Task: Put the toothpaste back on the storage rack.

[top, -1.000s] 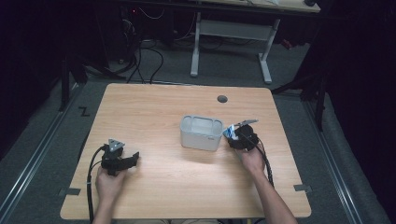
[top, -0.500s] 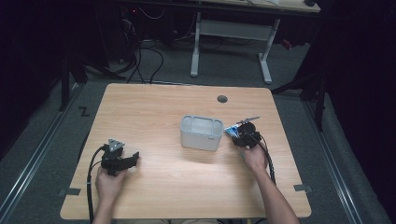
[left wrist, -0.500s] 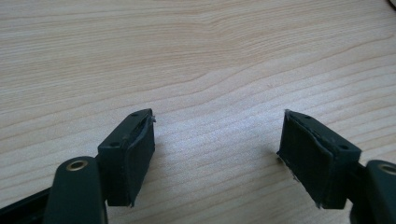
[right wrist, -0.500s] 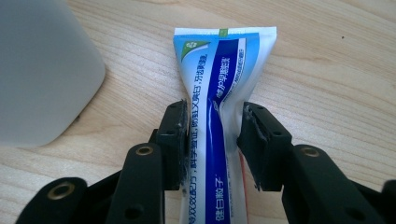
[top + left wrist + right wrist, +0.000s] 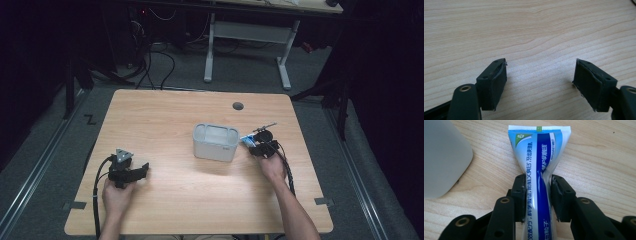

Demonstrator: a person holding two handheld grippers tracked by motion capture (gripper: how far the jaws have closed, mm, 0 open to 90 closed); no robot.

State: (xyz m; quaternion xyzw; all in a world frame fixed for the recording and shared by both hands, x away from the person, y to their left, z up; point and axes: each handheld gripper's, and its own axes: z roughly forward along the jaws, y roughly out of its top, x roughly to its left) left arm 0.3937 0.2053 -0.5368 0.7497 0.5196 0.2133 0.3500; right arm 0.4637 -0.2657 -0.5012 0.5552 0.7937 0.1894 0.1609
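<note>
My right gripper pinches the toothpaste tube, its print legible up close; the grey bin sits just beside it. My left gripper gapes wide over bare desk.

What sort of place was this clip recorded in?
Probably a lab or workshop data-collection station: a bare wooden table on grey carpet, cables trailing over the floor behind it, and a height-adjustable desk frame beyond, in dim surroundings.
</note>
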